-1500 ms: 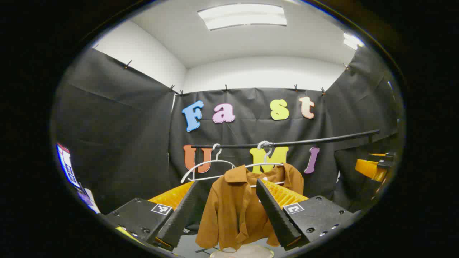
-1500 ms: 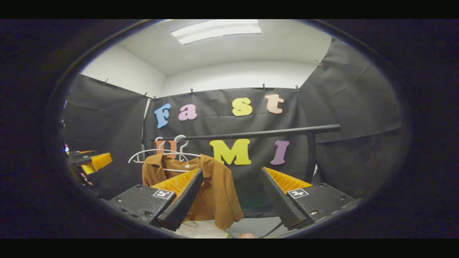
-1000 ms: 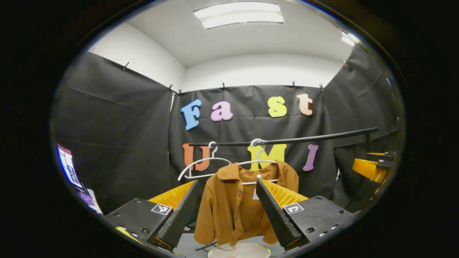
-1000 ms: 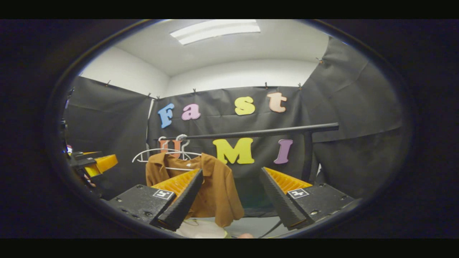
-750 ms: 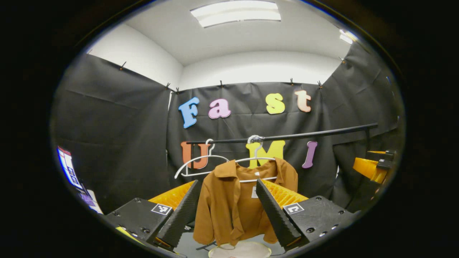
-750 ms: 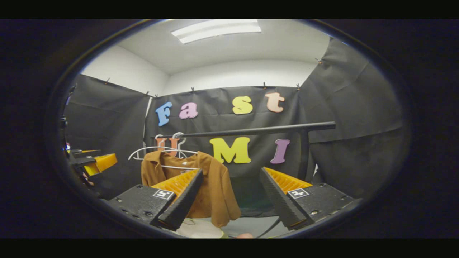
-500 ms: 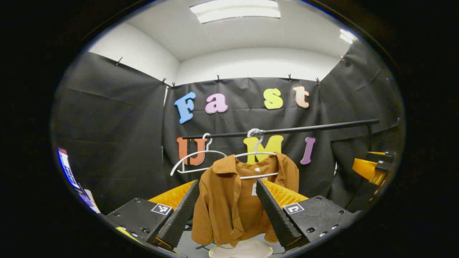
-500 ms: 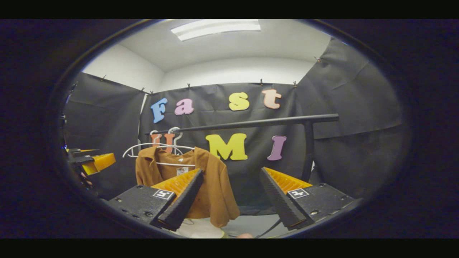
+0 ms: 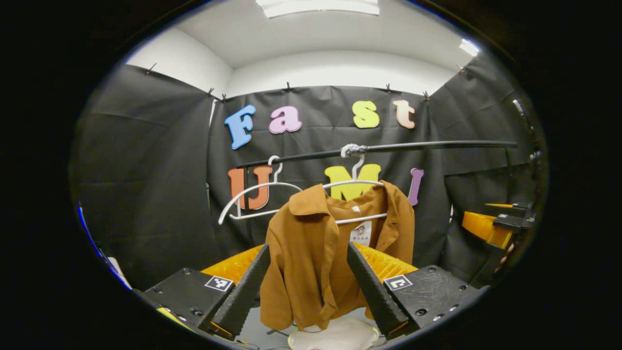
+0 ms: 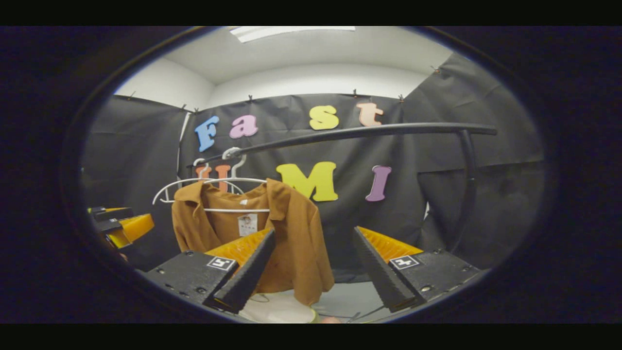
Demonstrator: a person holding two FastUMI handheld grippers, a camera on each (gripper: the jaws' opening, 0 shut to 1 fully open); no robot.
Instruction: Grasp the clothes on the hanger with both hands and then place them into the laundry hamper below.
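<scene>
A brown shirt (image 9: 320, 262) hangs on a white hanger (image 9: 357, 187) from a black rail (image 9: 413, 146). In the left gripper view my left gripper (image 9: 311, 287) stands open in front of the shirt, short of it, its fingers framing the shirt's body. In the right gripper view the same shirt (image 10: 291, 238) hangs left of centre, and my right gripper (image 10: 313, 272) is open with the shirt's right sleeve edge behind the gap. A whitish round hamper rim (image 9: 335, 338) shows below the shirt, also low in the right gripper view as the hamper (image 10: 277, 311).
An empty white hanger (image 9: 252, 199) hangs on the rail left of the shirt. The rail's upright post (image 10: 469, 189) stands at the right. The right gripper (image 9: 493, 226) shows at the left gripper view's right edge; the left gripper (image 10: 121, 226) at the right gripper view's left edge.
Both grippers have moved closer to the shirt and the rail, which now look larger and higher in both views. Both stay open.
</scene>
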